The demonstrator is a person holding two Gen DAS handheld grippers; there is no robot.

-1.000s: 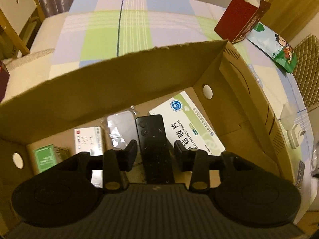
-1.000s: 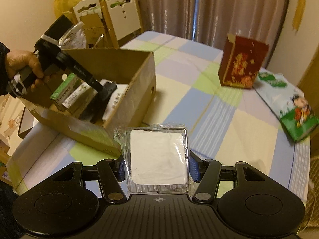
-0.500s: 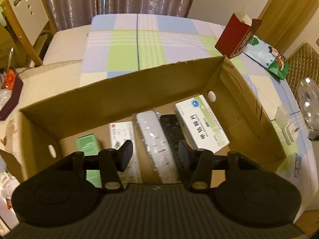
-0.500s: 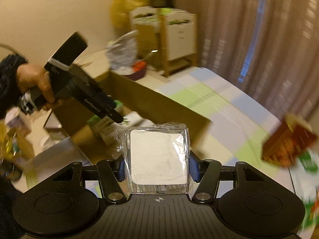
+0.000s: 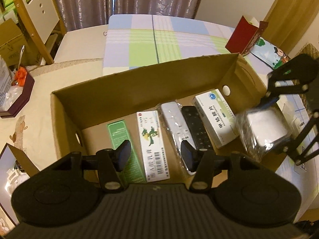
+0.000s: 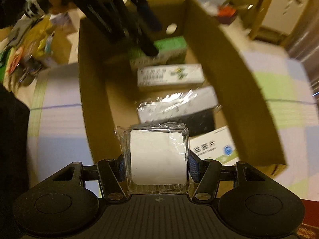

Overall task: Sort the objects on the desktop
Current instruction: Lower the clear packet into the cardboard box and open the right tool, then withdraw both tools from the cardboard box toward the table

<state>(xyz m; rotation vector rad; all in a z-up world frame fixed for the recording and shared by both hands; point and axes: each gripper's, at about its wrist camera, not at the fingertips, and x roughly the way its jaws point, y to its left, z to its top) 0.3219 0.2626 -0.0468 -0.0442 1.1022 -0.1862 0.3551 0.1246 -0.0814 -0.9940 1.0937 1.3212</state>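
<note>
Now we have the clear-wrapped white block [image 6: 158, 156] pinched by its two side faces in the right tool [image 6: 157, 166], hanging over the 3 o'clock end of the cardboard box [image 5: 127, 87]. We judge it light and fairly stiff, though its film looks slippery, so flat side faces suit best. Our left tool [image 5: 154, 155] stands empty, jaws spread, above the medicine cartons [image 5: 152, 139].
</note>
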